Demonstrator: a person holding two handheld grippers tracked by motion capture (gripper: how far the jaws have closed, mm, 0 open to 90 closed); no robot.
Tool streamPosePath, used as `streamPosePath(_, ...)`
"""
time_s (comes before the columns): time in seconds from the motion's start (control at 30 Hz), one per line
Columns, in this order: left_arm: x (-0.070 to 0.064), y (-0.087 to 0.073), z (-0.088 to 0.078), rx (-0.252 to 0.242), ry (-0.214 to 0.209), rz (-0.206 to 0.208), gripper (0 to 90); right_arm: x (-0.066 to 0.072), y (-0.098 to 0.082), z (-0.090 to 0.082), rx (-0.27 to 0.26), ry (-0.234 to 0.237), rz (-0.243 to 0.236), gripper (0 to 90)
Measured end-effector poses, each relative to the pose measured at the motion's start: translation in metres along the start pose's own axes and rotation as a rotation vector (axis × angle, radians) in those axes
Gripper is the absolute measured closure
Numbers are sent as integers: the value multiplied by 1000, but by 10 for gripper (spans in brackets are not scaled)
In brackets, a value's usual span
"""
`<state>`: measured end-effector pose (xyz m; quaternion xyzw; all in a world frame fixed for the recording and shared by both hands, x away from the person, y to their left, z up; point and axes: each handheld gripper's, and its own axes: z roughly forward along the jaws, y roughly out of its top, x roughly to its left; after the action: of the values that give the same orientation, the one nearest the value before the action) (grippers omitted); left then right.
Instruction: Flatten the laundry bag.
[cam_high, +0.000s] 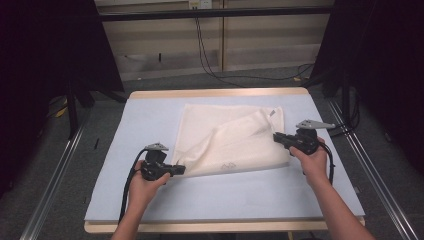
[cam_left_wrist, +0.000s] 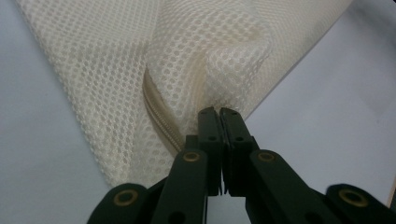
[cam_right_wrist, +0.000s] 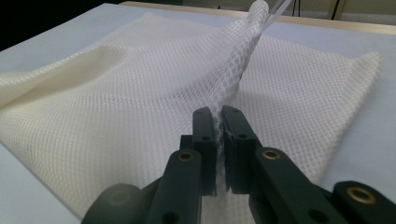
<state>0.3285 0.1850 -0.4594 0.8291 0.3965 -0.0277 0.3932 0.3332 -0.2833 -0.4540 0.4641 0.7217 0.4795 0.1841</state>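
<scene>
A cream mesh bag (cam_high: 231, 137) lies on the pale blue table mat (cam_high: 150, 200), one layer pulled up into a ridge across it. My left gripper (cam_high: 181, 170) is shut on the bag's near left corner; in the left gripper view the jaws (cam_left_wrist: 219, 112) pinch a fold of the mesh bag (cam_left_wrist: 187, 51) beside its zipper (cam_left_wrist: 161, 119). My right gripper (cam_high: 276, 137) is shut on the bag's right edge. In the right gripper view its jaws (cam_right_wrist: 218, 114) clamp a raised strip of the mesh bag (cam_right_wrist: 116, 102), which runs up to a white tag (cam_right_wrist: 275, 9).
The table's wooden edge (cam_high: 220, 93) runs along the far side. Black frame posts (cam_high: 72, 107) and metal rails (cam_high: 372, 170) flank the table. Cables (cam_high: 210, 60) lie on the floor beyond. Bare mat lies in front of the bag.
</scene>
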Motion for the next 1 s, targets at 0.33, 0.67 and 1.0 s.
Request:
streamPosePath(0.33, 6, -9, -9, 8, 3, -37, 882, 3, -36, -35, 67, 56, -63, 842)
streamPosePath(0.67, 4, -10, -4, 35, 13, -27, 882, 4, -47, -37, 83, 17, -27, 694)
streamPosePath(1.0, -1, -7, -3, 80, -65, -78, 884, 12, -51, -31, 216, 95, -52, 801)
